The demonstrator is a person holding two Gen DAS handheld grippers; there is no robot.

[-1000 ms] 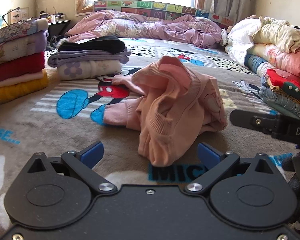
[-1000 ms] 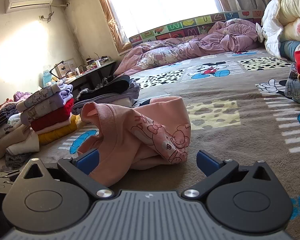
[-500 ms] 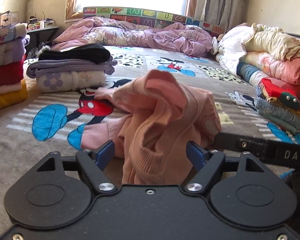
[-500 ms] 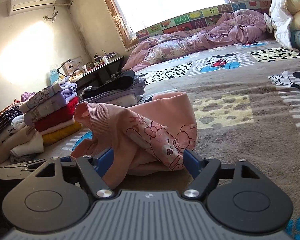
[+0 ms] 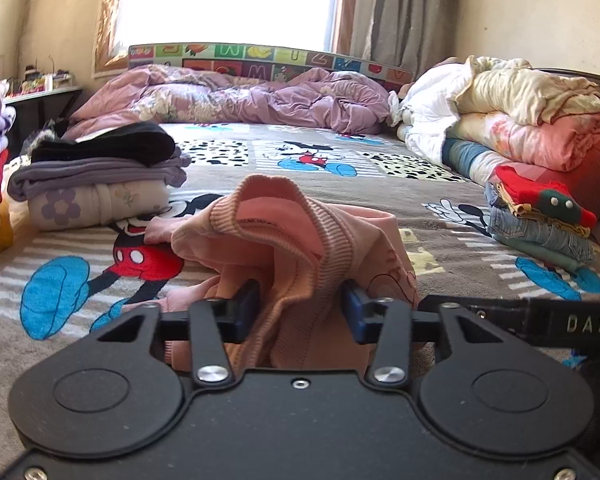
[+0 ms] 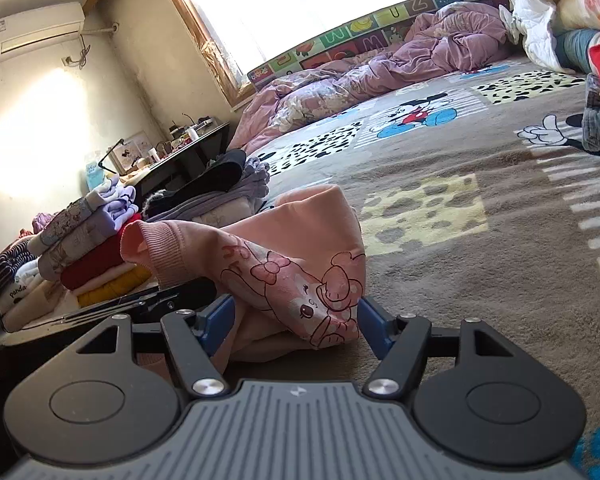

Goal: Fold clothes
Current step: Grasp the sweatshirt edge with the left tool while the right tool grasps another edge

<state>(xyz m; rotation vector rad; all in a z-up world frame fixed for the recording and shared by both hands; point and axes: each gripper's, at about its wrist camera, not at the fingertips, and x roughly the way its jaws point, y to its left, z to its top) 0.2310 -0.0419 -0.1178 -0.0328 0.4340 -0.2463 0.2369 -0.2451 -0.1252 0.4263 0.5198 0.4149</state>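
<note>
A crumpled pink sweatshirt [image 5: 300,248] with a cartoon print lies on the Mickey Mouse blanket [image 5: 80,356]; it also shows in the right wrist view [image 6: 284,264]. My left gripper [image 5: 300,312] has its jaws closing around a bunched ribbed edge of the sweatshirt, and cloth fills the gap between them. My right gripper [image 6: 296,326] has its jaws partly closed around the printed part of the sweatshirt, with a wider gap. The right gripper's arm [image 5: 540,320] shows at the right of the left wrist view.
A folded stack of black, purple and floral clothes [image 5: 100,176] sits at the left. A taller folded pile [image 6: 84,248] stands further left. Jeans and red clothes [image 5: 540,220] lie at the right under rolled quilts [image 5: 520,120]. A purple duvet [image 5: 240,96] lies at the back.
Both grippers have moved forward onto the pink sweatshirt and their jaws have narrowed from wide open to closing around the cloth.
</note>
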